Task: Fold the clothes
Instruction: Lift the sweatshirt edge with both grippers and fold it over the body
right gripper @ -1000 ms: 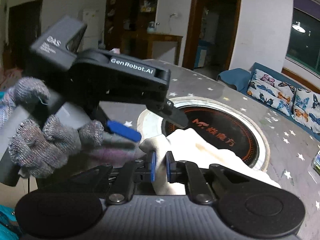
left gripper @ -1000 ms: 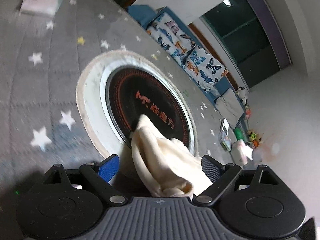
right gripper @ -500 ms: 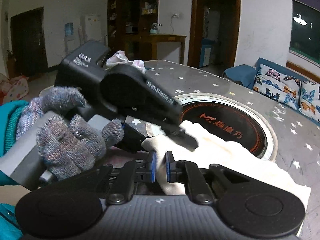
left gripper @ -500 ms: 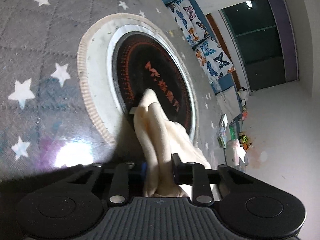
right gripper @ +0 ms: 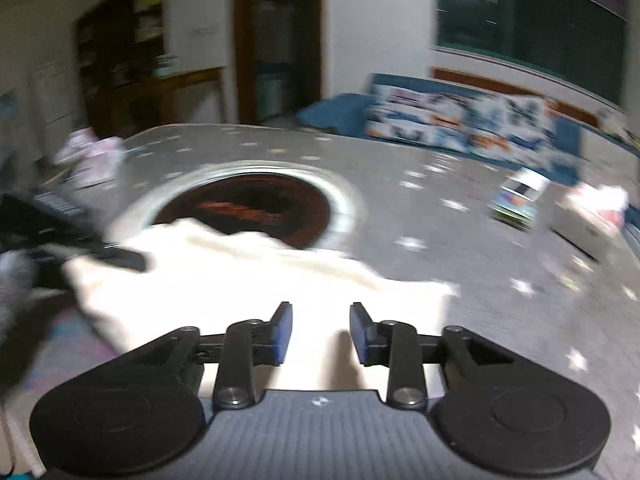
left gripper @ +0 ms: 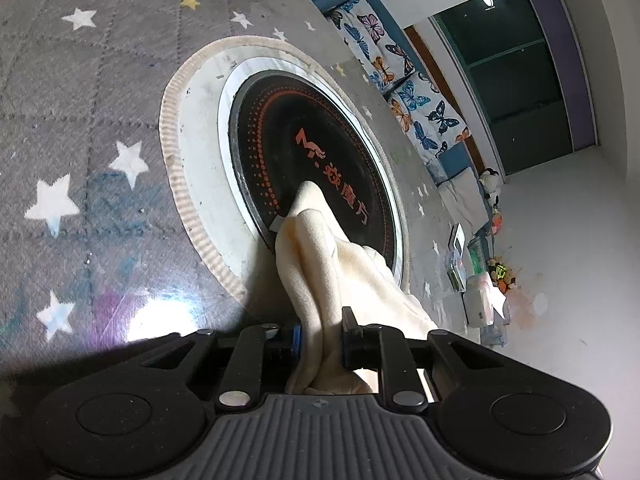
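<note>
Left gripper [left gripper: 320, 336]: clamped on a bunched fold of the cream cloth [left gripper: 332, 276]; its jaws are closing tighter, fabric pinched between both pads.
Right gripper [right gripper: 320, 332]: jaws opening, pads apart; cloth lies beneath them but nothing looks pressed.
Cloth, place: on the star-print tabletop [left gripper: 80, 128], one tip over the near rim of the round black burner [left gripper: 312, 148], the body spread toward the near edge.
Long axis: from the left grip across to the free corner [right gripper: 440, 292] on the right.
Key relation: that free corner lies ahead and right of the right gripper, the nearer hand.
Judged next: right gripper takes that corner.
</note>
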The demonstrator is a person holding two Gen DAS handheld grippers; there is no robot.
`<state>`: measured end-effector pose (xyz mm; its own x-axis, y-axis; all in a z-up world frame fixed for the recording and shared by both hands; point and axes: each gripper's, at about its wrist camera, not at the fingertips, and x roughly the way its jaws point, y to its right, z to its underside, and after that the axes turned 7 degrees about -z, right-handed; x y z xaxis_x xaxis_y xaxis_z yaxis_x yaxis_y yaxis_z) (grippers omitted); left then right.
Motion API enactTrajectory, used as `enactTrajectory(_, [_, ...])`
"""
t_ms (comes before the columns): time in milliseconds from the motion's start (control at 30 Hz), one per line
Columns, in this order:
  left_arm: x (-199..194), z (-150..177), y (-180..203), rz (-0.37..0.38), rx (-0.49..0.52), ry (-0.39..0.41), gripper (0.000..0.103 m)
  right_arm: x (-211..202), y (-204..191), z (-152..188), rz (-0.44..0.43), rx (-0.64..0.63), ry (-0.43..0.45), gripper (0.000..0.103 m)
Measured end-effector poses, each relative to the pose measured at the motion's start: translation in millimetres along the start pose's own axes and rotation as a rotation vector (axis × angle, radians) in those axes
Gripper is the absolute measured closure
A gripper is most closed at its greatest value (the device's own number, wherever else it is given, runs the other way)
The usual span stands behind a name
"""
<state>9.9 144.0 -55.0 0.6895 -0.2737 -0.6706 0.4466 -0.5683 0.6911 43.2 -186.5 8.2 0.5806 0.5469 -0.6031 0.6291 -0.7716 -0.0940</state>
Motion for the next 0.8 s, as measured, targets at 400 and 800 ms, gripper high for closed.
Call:
enactTrajectory(400, [-1.3,2.4,6.9,-0.027,0.054,0.024,0.083,29.8,59.3,14.1,0.041,0.241,0.001,0.064])
enactTrajectory(800, [-9.5,6.2,56.4,0.003,0.233,0.079,0.086,-2.0,51.9,5.7,0.012,0.226,0.098,0.093])
